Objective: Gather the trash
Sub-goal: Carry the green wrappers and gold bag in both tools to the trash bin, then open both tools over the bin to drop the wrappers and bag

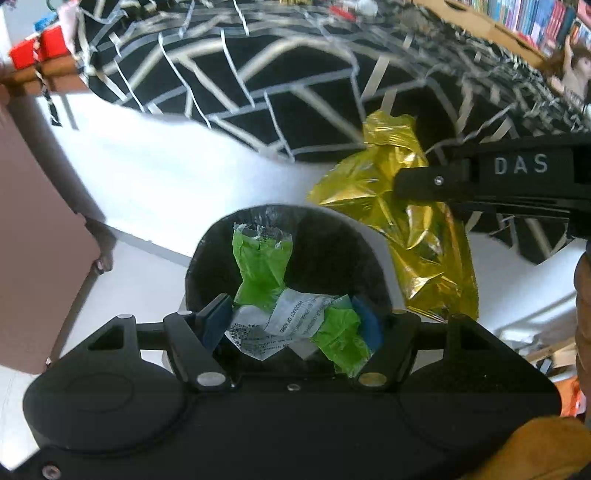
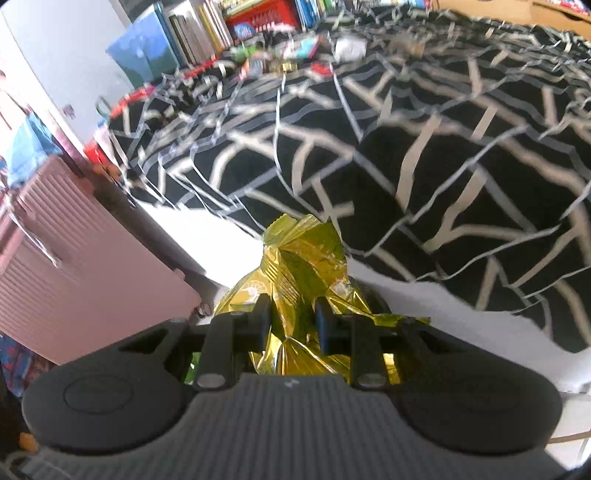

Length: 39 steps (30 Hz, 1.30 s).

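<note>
1. The green wrapper (image 1: pixel 295 295) is thin, crumpled plastic film, bright green with a clear and white printed panel. Its small print includes "PRODUCT OF" and a further word too blurred to read. It sits between the blue pads of the left gripper (image 1: pixel 291 325), whose jaws are closed on it, directly over the mouth of the bin.
2. The gold wrapper (image 2: pixel 295 291) is shiny, creased metallic foil, yellow-gold with sharp folds. A pale round emblem shows on it in the right wrist view, but its lettering cannot be read. The right gripper (image 2: pixel 291 325) has its two dark fingers pinched on the foil's middle, and the loose end stands up above them.
3. In the left wrist view the gold wrapper (image 1: pixel 406 221) hangs just beside the bin's rim, with the right gripper's black arm across it. White letters "DAS" are moulded on that arm.
4. The bin (image 1: pixel 332 240) is round with a dark, matt inside and stands on a pale floor (image 1: pixel 147 177).
5. Behind lies a black blanket (image 2: pixel 369 147) with a web of silver and beige lines, soft and rumpled.
6. A pink ribbed cabinet (image 2: pixel 74 266) stands at the left; rows of books (image 2: pixel 207 26) line the far edge, titles blurred.
</note>
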Motion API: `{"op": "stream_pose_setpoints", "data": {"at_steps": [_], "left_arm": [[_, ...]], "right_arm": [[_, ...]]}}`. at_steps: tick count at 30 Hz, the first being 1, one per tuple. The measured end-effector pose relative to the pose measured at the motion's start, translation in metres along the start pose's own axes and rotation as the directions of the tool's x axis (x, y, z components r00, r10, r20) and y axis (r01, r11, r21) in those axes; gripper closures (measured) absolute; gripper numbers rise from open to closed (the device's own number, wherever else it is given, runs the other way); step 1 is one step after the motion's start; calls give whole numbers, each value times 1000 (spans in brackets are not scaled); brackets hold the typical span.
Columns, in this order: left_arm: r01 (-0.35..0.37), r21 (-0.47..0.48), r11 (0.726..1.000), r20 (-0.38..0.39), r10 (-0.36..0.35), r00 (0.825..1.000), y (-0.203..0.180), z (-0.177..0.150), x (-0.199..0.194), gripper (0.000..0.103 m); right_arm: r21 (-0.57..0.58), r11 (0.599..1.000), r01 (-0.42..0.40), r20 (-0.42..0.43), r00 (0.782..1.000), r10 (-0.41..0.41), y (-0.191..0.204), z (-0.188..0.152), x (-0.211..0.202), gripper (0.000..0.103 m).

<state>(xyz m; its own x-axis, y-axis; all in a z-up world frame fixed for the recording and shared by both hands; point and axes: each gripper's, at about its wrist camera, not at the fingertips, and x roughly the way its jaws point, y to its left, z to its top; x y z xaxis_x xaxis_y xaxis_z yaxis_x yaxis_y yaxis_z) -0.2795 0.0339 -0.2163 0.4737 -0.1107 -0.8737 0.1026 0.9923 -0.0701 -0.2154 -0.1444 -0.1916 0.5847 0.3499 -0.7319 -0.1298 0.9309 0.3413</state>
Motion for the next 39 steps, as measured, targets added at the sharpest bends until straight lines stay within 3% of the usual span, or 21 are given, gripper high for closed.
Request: {"op": "stream_pose_setpoints", "data": {"at_steps": [8,17,23,27,28,31,33,39], "left_arm": [[26,-20,999,-31,-27,999,26,-18,77,34],[59,-8,998,-49,-59,997,30,-39,142,34],[70,5,998,-37,-70,997,28,-49,164,34],[67,18,998,-32,-66,997,28,-52,172,31],[68,19,997,-32,-67,997,28,-54,174,31],[70,18,997,-38,-69,997,31,-57,180,26],[73,18,997,-45,-72,996,31,-59,183,20],[35,22,999,-67,-34,997,29,-55,167,19]], "right_arm": [[14,1000,-4,-47,999,4,-15,-27,67,73],[23,1000,10,-73,997,-8,-28,-52,121,73],[8,1000,6,-69,998,-6,-30,-65,140,71],[-1,1000,17,-55,998,-17,-30,-72,147,65],[-4,1000,18,-52,998,-18,-29,-73,149,51],[-3,1000,7,-39,999,-7,-28,-76,152,41],[-3,1000,12,-38,999,-12,-29,-77,154,40],[3,999,35,-39,999,-35,-25,-69,137,40]]}}
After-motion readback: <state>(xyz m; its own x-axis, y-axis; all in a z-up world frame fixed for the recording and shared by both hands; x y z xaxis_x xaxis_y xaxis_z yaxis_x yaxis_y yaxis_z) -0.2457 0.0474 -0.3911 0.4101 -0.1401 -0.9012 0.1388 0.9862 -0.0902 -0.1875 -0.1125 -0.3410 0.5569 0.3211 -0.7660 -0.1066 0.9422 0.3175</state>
